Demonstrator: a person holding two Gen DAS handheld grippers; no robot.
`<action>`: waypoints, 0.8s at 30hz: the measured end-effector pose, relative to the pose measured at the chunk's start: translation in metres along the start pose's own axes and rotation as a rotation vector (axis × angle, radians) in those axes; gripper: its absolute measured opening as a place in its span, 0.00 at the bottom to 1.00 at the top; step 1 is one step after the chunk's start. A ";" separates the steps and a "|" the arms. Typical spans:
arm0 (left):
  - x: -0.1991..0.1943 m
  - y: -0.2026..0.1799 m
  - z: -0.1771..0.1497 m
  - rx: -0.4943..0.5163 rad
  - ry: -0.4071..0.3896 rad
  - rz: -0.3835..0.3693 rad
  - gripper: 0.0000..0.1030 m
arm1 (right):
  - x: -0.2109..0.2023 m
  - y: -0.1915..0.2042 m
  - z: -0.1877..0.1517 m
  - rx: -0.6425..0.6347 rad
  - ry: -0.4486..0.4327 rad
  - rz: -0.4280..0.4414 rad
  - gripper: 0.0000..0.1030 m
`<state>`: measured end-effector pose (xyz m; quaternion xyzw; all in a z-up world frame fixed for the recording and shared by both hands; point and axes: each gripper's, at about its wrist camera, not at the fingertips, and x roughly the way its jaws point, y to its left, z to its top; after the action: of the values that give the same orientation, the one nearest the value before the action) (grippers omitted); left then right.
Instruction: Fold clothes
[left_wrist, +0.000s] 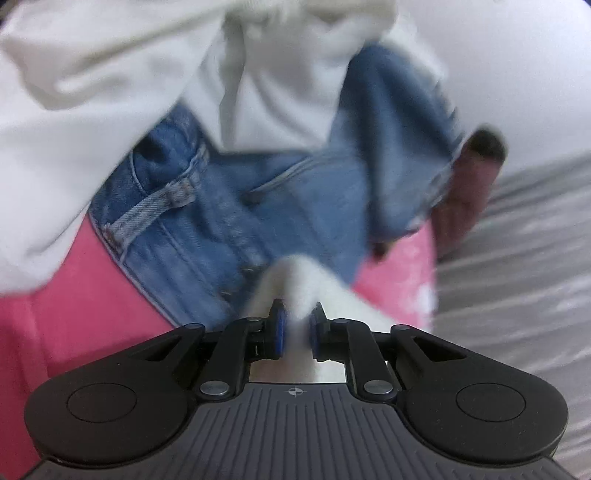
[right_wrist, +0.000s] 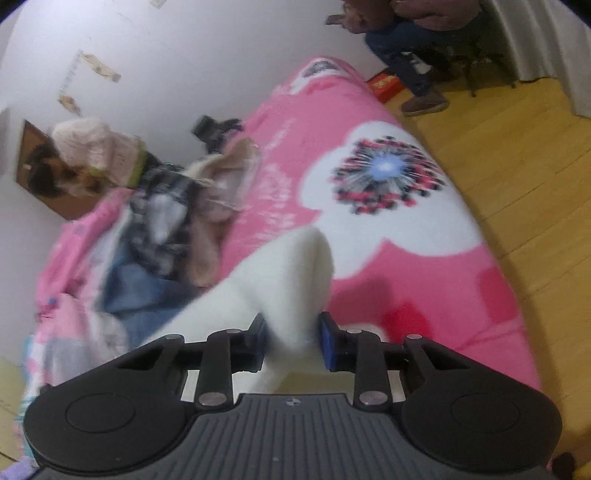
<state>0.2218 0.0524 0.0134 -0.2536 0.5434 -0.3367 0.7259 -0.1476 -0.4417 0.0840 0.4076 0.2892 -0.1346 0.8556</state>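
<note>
The pink blanket (right_wrist: 424, 280) with its big white flower covers the bed before you, wooden floor (right_wrist: 517, 155) along its far side. A heap of clothes (right_wrist: 166, 221) lies on the blanket near the wall. In the left wrist view blue jeans (left_wrist: 229, 206) lie on the pink, partly under the white garment (left_wrist: 110, 92). Your left gripper (left_wrist: 297, 334) is clenched on a fold of that white fabric, pads pressing it from both sides. Your right gripper (right_wrist: 293, 339) has another white fold between its jaws, which pinch it at the sides, grasping it just above the blanket.
</note>
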 end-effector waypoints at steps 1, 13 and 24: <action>0.004 0.001 0.000 0.020 -0.008 -0.005 0.17 | 0.003 0.000 -0.002 -0.036 -0.010 -0.019 0.30; -0.042 -0.093 -0.047 0.588 -0.390 0.374 0.38 | -0.041 0.047 -0.026 -0.528 -0.106 -0.413 0.74; 0.078 -0.144 -0.071 0.321 -0.146 -0.168 0.33 | 0.046 0.128 -0.006 -0.534 -0.169 -0.152 0.74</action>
<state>0.1370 -0.1006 0.0508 -0.2026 0.4057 -0.4593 0.7638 -0.0541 -0.3561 0.1324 0.1323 0.2718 -0.1509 0.9412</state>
